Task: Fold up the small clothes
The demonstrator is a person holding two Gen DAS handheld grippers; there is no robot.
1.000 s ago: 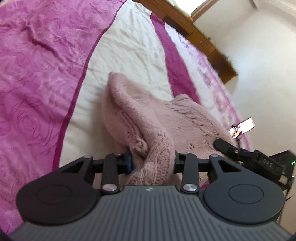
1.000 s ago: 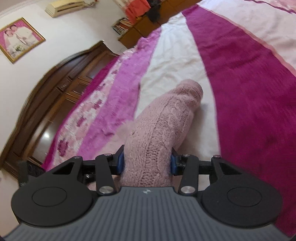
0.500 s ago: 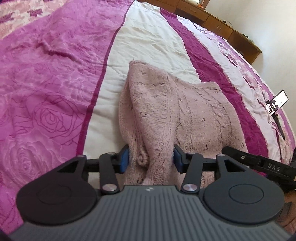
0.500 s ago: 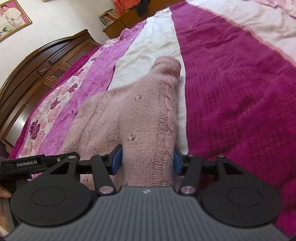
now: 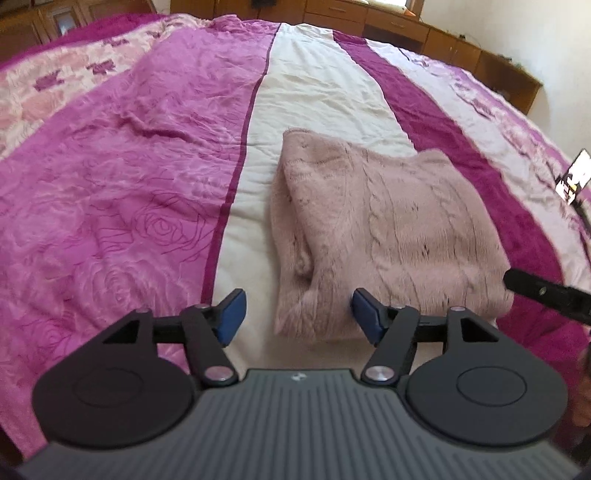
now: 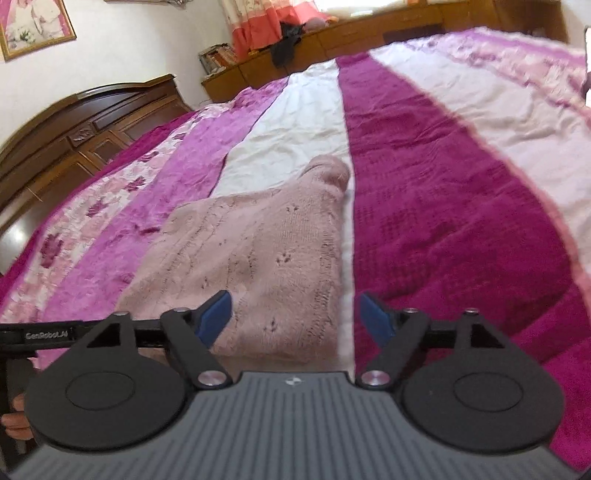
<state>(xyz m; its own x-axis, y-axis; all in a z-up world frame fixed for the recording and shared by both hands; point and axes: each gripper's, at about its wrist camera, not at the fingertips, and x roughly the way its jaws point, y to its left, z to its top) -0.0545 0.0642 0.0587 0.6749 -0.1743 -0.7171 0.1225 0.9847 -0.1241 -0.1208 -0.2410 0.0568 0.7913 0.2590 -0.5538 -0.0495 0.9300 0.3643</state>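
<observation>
A pale pink knitted sweater lies folded flat on the white stripe of the bedspread. My left gripper hangs open over its near left corner, blue pads apart, nothing held. The right wrist view has the same sweater spread out ahead with a sleeve end at its far tip. My right gripper is open above the sweater's near right edge, holding nothing. The other gripper's black arm pokes in at the right of the left wrist view.
The bedspread has magenta, pink and white stripes. A dark wooden headboard stands at the left, low wooden cabinets along the far wall. A phone on a stand sits at the bed's right edge. A hand shows at lower left.
Both grippers were shut on the sweater's edge; they have lowered it onto the bed, opened and drawn back a little. The sweater now lies flat and folded.
</observation>
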